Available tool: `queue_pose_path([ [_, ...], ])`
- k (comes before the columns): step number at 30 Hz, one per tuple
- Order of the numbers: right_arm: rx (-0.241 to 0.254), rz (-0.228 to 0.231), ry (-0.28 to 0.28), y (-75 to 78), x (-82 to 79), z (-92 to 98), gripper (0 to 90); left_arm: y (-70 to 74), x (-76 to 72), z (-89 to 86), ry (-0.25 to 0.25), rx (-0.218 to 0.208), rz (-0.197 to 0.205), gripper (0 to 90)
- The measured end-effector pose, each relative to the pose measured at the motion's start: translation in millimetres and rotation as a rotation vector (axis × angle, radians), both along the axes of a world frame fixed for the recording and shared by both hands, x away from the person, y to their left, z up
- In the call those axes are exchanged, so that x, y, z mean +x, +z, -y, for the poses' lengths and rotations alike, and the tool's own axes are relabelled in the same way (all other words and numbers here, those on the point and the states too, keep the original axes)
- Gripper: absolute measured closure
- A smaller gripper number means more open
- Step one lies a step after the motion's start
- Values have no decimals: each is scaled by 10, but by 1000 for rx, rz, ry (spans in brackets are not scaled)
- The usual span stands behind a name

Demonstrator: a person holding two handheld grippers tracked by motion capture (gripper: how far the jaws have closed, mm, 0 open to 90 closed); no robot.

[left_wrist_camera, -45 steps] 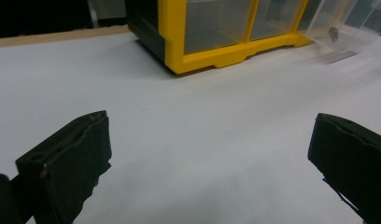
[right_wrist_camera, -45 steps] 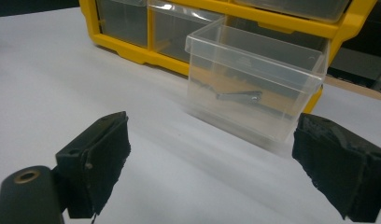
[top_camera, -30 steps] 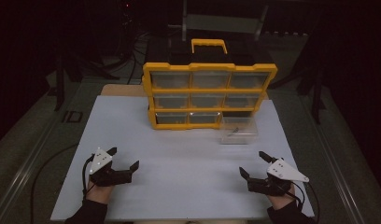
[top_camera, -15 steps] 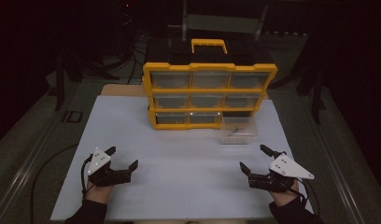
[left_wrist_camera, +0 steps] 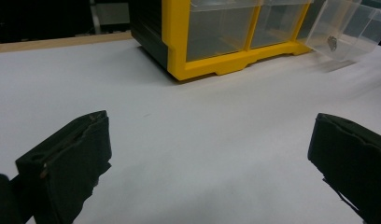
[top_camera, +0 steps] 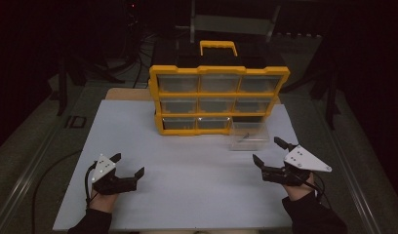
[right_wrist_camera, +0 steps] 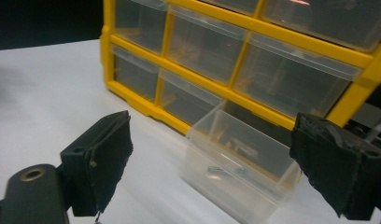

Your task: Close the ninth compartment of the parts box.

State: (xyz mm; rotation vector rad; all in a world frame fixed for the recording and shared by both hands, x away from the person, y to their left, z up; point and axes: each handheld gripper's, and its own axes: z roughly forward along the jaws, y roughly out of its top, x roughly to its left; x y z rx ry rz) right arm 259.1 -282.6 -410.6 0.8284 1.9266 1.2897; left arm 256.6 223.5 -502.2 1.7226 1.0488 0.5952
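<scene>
Clear drawer before organizer (pulled out)

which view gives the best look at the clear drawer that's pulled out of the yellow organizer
The right gripper view: the clear drawer sits close between that gripper's open jaws, with small metal parts visible inside. The high view shows it small, on the table before the organizer's bottom-right slot. The left gripper view catches it at the upper right corner, cropped.

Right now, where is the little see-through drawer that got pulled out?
In the high view, the clear plastic drawer sits on the white table, before the yellow organizer's bottom-right slot, just ahead of the right claw.
</scene>
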Motion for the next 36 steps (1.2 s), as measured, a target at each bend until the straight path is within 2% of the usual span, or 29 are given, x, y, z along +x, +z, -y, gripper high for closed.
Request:
queue_pose_path([
  [4,5,-26,-12,-94,53,30,124,1,0,0,-1,-1,1,1],
  [7,13,-61,-20,-233,93,52,123,2,-2,0,-1,-1,1,1],
  [15,39,-116,-27,-540,124,95,125,-3,-2,7,-6,3,-2,1],
  [19,27,-133,-30,-670,136,104,126,-7,-3,12,-9,7,-4,1],
  [26,27,-193,-60,-838,199,150,136,-12,-3,24,-13,7,-3,1],
  [30,-16,-223,-91,-904,247,172,169,-12,-5,25,-12,6,-3,1],
  [36,-26,-252,-127,-958,309,199,242,-14,-3,27,-14,7,-3,2],
])
